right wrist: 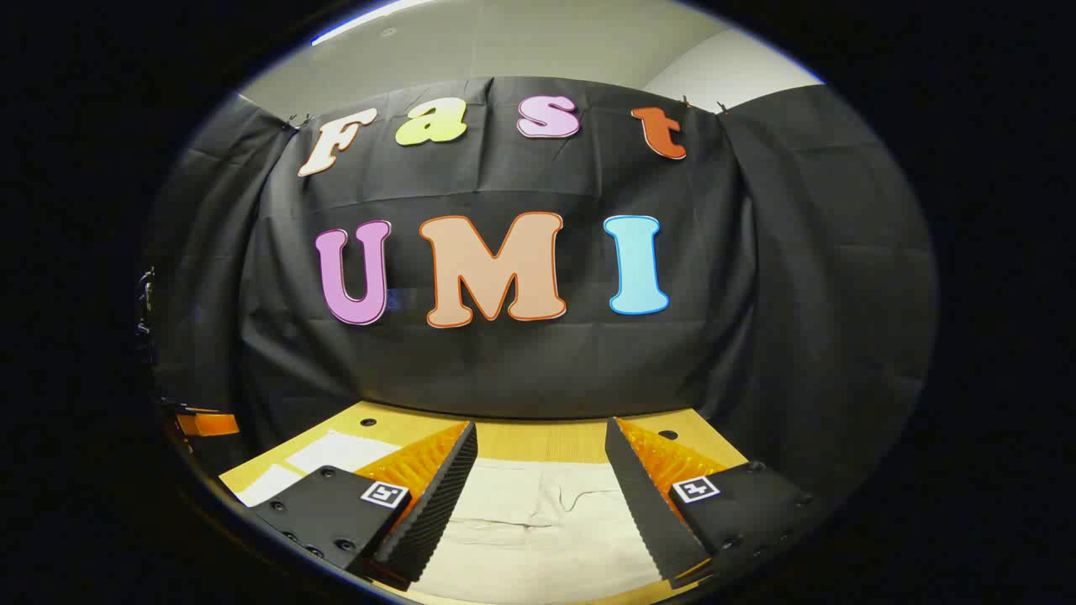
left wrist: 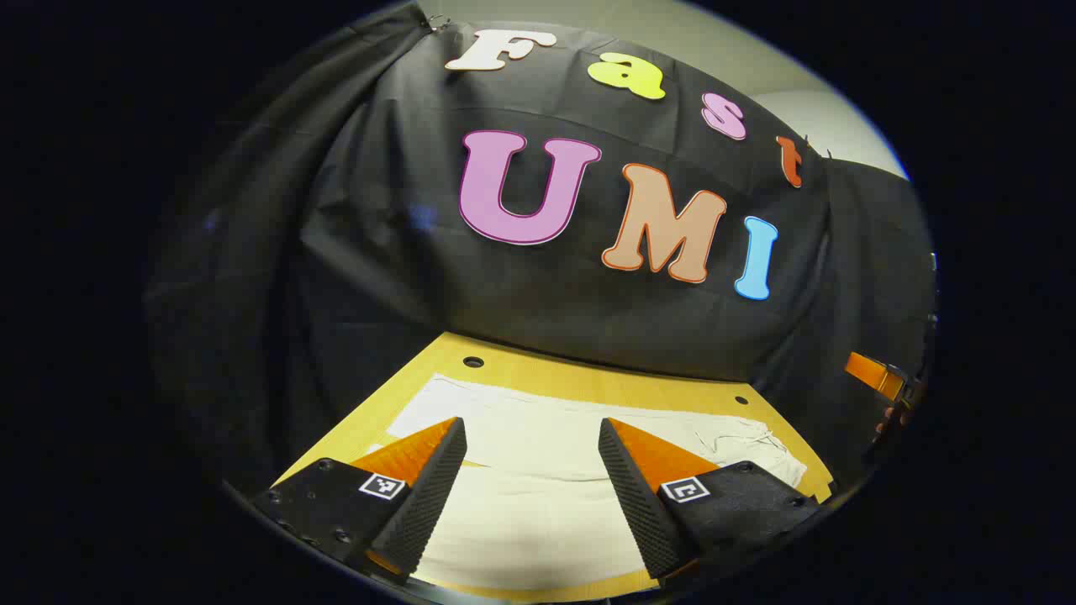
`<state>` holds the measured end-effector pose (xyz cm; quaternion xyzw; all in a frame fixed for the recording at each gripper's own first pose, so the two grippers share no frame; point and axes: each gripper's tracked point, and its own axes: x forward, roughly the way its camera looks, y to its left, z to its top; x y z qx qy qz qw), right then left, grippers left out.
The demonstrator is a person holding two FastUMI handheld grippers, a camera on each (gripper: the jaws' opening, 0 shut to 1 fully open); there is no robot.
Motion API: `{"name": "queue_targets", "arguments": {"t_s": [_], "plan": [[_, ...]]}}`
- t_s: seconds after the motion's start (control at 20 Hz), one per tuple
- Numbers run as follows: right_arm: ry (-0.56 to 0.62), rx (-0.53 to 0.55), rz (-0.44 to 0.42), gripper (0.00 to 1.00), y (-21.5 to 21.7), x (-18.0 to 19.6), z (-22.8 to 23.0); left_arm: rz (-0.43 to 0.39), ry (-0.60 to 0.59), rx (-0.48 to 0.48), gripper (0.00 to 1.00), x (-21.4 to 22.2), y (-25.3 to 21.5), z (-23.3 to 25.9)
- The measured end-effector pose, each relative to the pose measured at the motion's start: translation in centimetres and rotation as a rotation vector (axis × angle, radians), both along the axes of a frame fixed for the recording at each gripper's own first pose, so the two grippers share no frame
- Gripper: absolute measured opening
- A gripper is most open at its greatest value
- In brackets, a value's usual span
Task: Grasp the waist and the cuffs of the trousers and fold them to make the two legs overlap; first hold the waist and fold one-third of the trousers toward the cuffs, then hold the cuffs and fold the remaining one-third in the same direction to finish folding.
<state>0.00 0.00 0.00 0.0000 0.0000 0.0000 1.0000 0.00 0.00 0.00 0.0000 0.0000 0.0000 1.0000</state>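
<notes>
The trousers [left wrist: 538,470], pale cream cloth, lay spread flat on the bench [left wrist: 588,382], with a drawstring [left wrist: 740,441] trailing loose near their right side in the left gripper view; in the right gripper view the same cloth [right wrist: 546,521] showed soft wrinkles between the fingers. No brand or label could be read on the cloth. The left hand-held gripper [left wrist: 531,433] hung above the trousers with its jaws wide apart and nothing between them; each finger bore a small square black-and-white marker [left wrist: 382,486]. The right hand-held gripper [right wrist: 540,437] was likewise spread wide and held nothing, carrying square markers [right wrist: 696,488] of the same kind. The bench was yellow wood-grain board with small round holes [left wrist: 473,362] near its far edge. Black cloth [right wrist: 756,252] draped in folds walled the booth behind and at the sides, and above it ran a pale ceiling [right wrist: 504,42].
</notes>
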Motion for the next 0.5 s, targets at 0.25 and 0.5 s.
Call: {"name": "queue_targets", "arguments": {"t_s": [0.25, 0.5], "plan": [[0.005, 0.003, 0.003, 0.98, -0.6, 0.0, -0.4, 0.002, 0.004, 0.022, 0.94, 0.5, -0.4, -0.2], [0.015, 0.001, 0.006, 0.98, -1.0, -0.1, -0.6, -0.007, 0.016, 0.037, 0.94, 1.1, -1.1, -0.7]]}}
